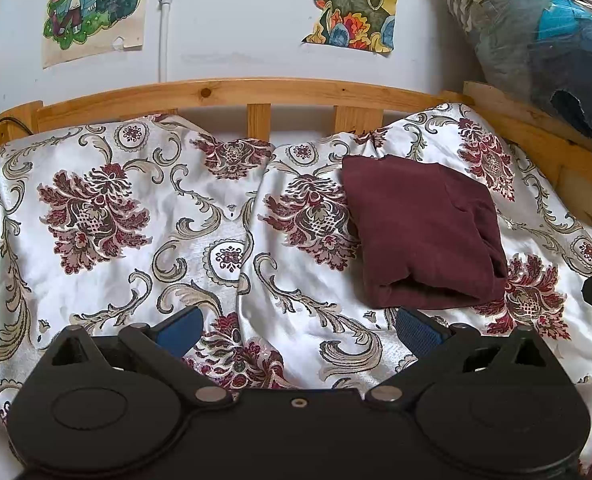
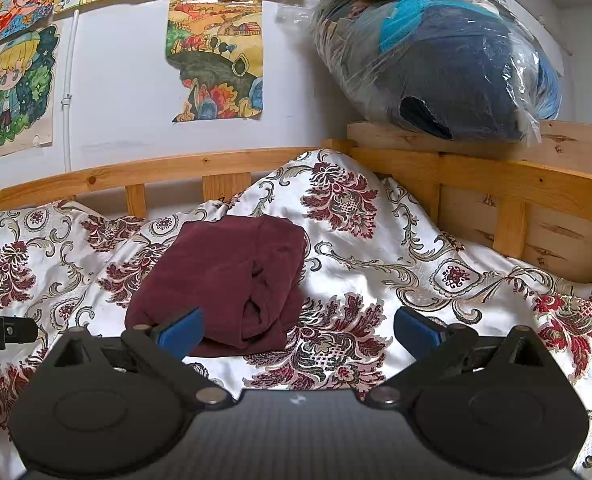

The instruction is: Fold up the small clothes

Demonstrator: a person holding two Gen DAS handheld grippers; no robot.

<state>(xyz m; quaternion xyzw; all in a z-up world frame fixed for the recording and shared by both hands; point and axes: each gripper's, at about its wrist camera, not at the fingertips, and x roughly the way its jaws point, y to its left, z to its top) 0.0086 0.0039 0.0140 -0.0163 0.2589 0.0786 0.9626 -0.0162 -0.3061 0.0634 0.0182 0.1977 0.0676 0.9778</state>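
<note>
A dark maroon garment [image 1: 424, 232] lies folded into a compact rectangle on the floral satin bedspread [image 1: 136, 208]. In the left wrist view it is ahead and to the right of my left gripper [image 1: 298, 326], which is open and empty, its blue pads [image 1: 416, 328] wide apart just short of the garment's near edge. In the right wrist view the garment [image 2: 224, 276] is ahead and to the left of my right gripper [image 2: 298, 326], also open and empty. The left blue pad [image 2: 180, 330] overlaps the garment's near corner in the view.
A wooden bed rail [image 1: 232, 92] runs along the back, against a white wall with drawings [image 2: 216, 60]. A plastic bag of dark and blue clothes [image 2: 436, 64] sits on the wooden headboard [image 2: 496, 172] at the right. The bedspread bulges up [image 2: 336, 192] in the corner.
</note>
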